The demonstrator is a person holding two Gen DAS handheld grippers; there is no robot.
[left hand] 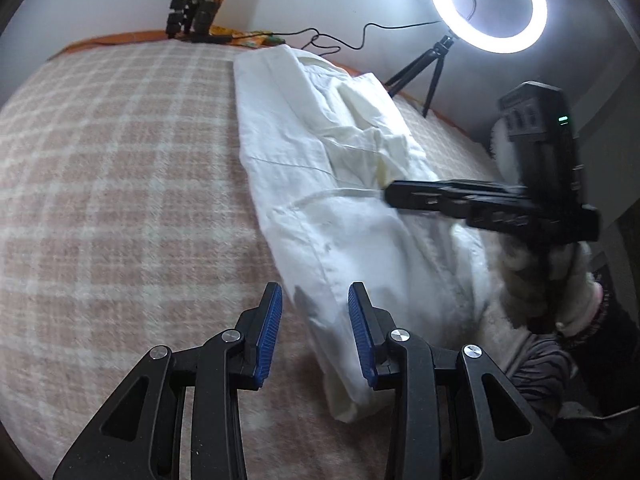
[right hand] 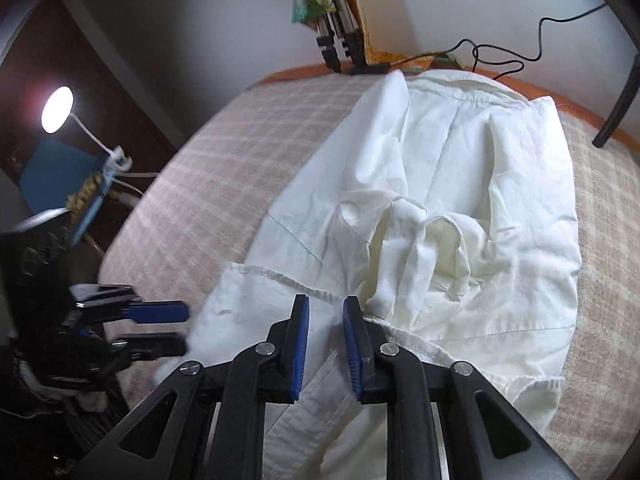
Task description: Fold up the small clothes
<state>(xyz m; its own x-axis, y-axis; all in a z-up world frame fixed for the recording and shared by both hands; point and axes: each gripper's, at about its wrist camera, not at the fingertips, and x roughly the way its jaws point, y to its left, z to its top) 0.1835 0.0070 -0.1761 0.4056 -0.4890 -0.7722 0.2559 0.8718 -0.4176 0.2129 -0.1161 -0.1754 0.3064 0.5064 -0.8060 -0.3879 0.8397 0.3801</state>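
Looking down both wrist cams, we've got one white garment (right hand: 420, 208) lying rumpled on the checked blanket (left hand: 120, 180), long axis running from the near edge by us away twd the far wall & the tripod legs (left hand: 192, 20). In the left view it sits right of centre, slanting up and left; ring light (left hand: 488, 4) stands behind it.

Right gripper (right hand: 326, 336): pads apart w/ a narrow gap, hovering over the near hem/seam area. Cloth shows thru the gap but we can't see the pads pinching it, so we read it as not yet gripping. Left gripper (left hand: 316, 336): pads set wider, the garment's near corner lying btwn/under them, again no visible pinch; nothing lifted.

The relation that matters: both grippers are at the near short end, left one at the garment's left edge (right hand: 160, 324), right one more twd the middle of that end. Rest of the cloth stretches away from both. We judge the next move as grabbing this near end and carrying it along the long axis twd the far end. Right hand looks nearer to a usable seam; the bunched middle (right hand: 432, 232) may drag or fold crooked.
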